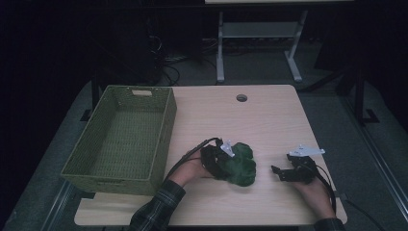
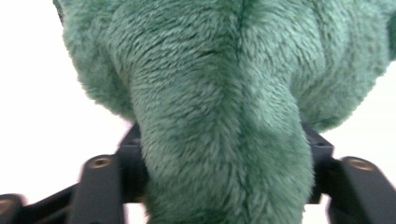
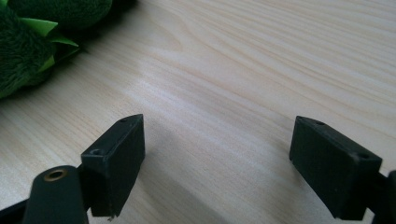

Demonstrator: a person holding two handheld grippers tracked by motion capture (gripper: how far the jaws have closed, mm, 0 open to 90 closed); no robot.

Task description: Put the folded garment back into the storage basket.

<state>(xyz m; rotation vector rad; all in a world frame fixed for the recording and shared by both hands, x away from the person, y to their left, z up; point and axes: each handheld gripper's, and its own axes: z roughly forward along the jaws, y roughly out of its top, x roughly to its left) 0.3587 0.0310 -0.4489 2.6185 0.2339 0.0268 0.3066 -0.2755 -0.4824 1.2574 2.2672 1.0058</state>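
Note:
A green plush toy (image 1: pixel 240 166) lies on the wooden table (image 1: pixel 269 120) near the front middle. My left gripper (image 1: pixel 226 161) is at its left side, shut on a fold of it. In the left gripper view the fur (image 2: pixel 219 116) bulges up between the two black jaws, pinched in from both sides by my left gripper (image 2: pixel 224 163). My right gripper (image 1: pixel 276 172) rests to the right of the toy, apart from it. Its jaws stand open over bare wood with nothing between them (image 3: pixel 217 154). The toy's edge with bright green spikes (image 3: pixel 28 46) shows at the upper left of the right gripper view.
A green woven basket (image 1: pixel 166 130) with nothing in it stands on the left part of the table, its right wall close to my left forearm. A round cable hole (image 1: pixel 241 98) sits near the far edge. Desk legs and cables stand on the floor behind.

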